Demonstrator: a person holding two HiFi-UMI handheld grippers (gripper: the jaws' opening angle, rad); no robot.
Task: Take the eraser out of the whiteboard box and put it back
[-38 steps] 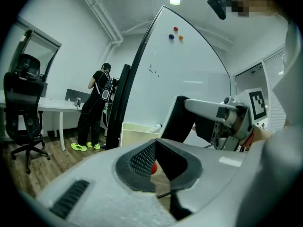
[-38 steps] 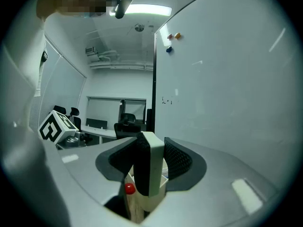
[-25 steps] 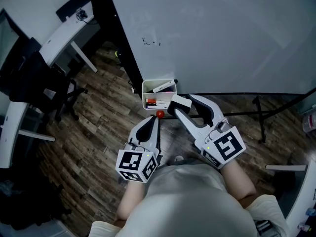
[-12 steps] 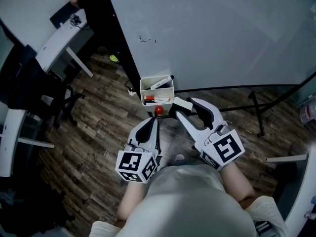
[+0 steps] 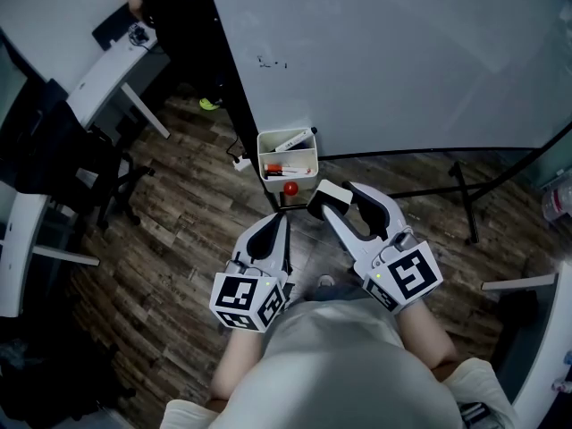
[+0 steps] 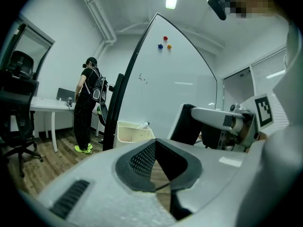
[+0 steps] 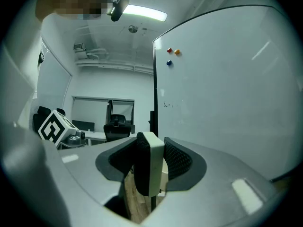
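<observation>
Above the wood floor [image 5: 179,204], the whiteboard [image 5: 402,52] carries its box [image 5: 265,161]. Our right tongs [image 5: 336,200] clamp the eraser [image 5: 327,191] just short of it; our left tongs [image 5: 279,222] sit closed, empty. Markers [image 5: 291,139] crowd the box, so we fear the eraser catching and dropping.

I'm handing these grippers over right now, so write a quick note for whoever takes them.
Right gripper: shut on the eraser, held just short of the box.
Left gripper: shut, empty.
Box: at the whiteboard's lower corner, markers inside.
Done: eraser taken out.
Left: put it back in the box and let go.
</observation>
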